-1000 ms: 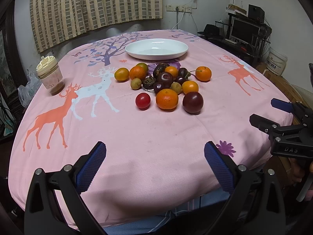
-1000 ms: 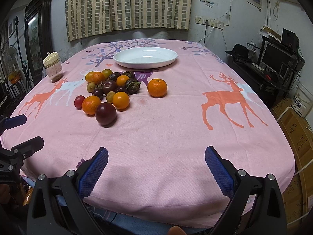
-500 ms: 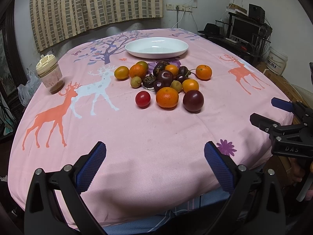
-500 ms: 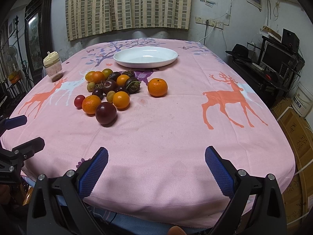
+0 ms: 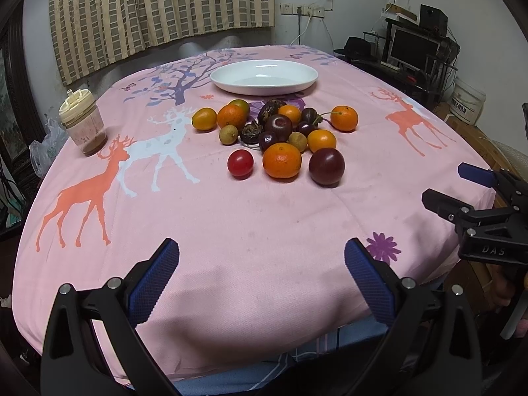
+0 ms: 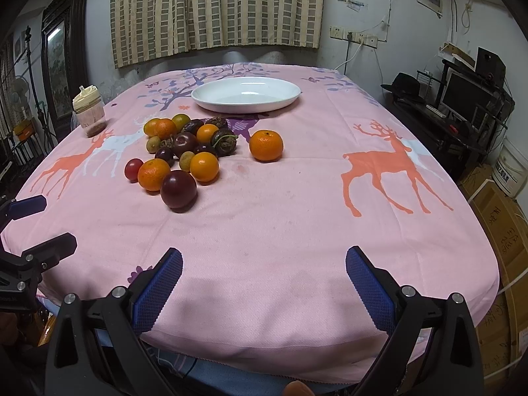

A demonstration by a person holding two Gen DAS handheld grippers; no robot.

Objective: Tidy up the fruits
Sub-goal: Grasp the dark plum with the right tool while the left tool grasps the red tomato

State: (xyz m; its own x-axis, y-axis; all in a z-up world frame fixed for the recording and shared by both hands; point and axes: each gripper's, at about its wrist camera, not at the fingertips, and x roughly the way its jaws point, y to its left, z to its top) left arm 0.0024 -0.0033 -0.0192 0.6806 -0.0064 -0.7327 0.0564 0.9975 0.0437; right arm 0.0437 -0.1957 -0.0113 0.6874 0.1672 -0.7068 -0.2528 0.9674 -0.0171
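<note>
My left tool (image 5: 260,264) is spread wide with nothing in it, low at the near edge of the bench (image 5: 231,231) with the pink deer cloth. My right tool (image 6: 264,270) is wide and empty too, near the same edge, a bit to the side.

The fruits sit in a little heap in the middle of the bench, well away from both tools. The big white oval plate (image 5: 264,77) is behind the heap and has nothing in it. I think the fruits should go there.

Closest to me are the small shiny red tomato (image 5: 240,164), the round orange mandarin (image 5: 282,160) and the dark purple round plum (image 5: 326,166). One more orange mandarin with a green stem (image 6: 266,145) sits apart on the right side of the heap.

These fruits look light and round, so I think they may roll if I bump them. The tomato and plum look smooth and slippery, and soft enough to squash. I would pinch each one across its fat middle, gently, coming down from above. The outer ones look easiest, since nothing crowds them.

A plastic cup with a cream lid (image 5: 82,125) stands far off to the left.
</note>
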